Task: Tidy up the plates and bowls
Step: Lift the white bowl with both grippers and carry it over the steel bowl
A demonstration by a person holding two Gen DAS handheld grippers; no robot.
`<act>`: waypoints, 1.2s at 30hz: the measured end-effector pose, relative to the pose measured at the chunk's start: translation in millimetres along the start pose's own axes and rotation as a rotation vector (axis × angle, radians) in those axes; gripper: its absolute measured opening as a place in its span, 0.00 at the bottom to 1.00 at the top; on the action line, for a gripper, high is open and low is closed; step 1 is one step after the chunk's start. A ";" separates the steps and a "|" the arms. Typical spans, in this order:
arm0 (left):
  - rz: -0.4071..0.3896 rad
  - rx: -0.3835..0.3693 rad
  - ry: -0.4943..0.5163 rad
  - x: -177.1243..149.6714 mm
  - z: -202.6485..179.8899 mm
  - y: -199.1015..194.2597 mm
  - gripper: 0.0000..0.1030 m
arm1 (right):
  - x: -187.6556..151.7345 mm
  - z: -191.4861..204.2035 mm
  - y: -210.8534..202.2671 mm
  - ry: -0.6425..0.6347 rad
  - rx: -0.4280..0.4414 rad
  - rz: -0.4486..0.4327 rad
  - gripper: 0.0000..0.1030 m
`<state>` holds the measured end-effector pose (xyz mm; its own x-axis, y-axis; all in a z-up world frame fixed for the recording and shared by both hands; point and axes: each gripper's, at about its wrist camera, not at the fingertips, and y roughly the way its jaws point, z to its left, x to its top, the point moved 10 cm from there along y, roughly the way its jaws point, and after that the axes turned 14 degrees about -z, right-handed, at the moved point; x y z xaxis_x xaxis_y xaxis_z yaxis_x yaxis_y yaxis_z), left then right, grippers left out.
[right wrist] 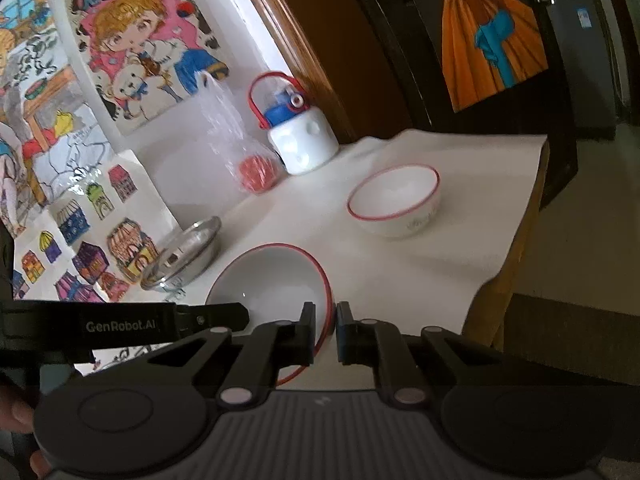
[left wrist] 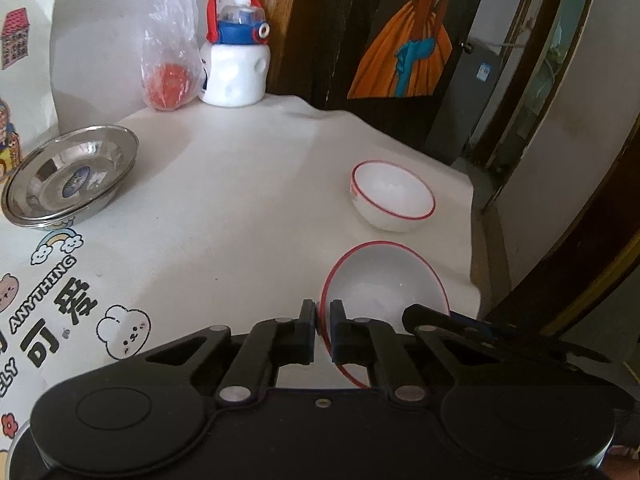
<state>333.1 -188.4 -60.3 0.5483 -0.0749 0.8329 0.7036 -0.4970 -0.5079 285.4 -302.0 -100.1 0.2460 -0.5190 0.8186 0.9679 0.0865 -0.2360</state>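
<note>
While both the left gripper [left wrist: 323, 330] and the right gripper [right wrist: 325, 332] clamp opposite rims of the near red-rimmed bowl [left wrist: 384, 280], nesting is in hand; next, lift it level into the far bowl [left wrist: 394, 196] on the white tablecloth [left wrist: 240, 200].

My black left gripper [left wrist: 323, 330] and black right gripper [right wrist: 325, 330] pinch a white, red-rimmed bowl [left wrist: 384, 284]. Another white bowl [left wrist: 394, 196] has a red rim too. The steel plate [left wrist: 70, 178] shines silver; the tablecloth [left wrist: 240, 208] is white with cartoon prints.

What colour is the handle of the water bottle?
Red: the handle of the water bottle shows best in the left wrist view.
</note>
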 end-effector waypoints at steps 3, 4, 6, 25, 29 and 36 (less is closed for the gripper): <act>-0.029 -0.001 -0.016 5.8 0.1 -12.4 0.06 | 7.9 11.8 -7.5 -0.012 0.017 -0.021 0.11; -0.039 -0.001 -0.019 8.2 0.7 -17.3 0.06 | 11.0 17.4 -10.1 -0.020 0.026 -0.029 0.11; -0.065 0.002 -0.023 14.2 2.3 -29.5 0.06 | 17.1 31.3 -14.9 -0.036 0.049 -0.043 0.11; -0.214 0.158 -0.073 17.3 70.7 -157.4 0.06 | -6.7 159.5 -48.8 -0.166 0.263 0.014 0.11; -0.195 0.188 -0.096 -1.3 88.7 -173.2 0.06 | -25.4 171.0 -49.6 -0.210 0.280 0.084 0.11; -0.141 0.190 -0.179 -35.7 108.4 -174.0 0.06 | -51.4 172.5 -41.5 -0.275 0.276 0.202 0.12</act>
<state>240.1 -5.5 -25.5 0.4981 0.1452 0.8549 0.8413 -0.3197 -0.4359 241.5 -132.2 -42.0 0.4006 -0.2262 0.8879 0.8673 0.4062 -0.2878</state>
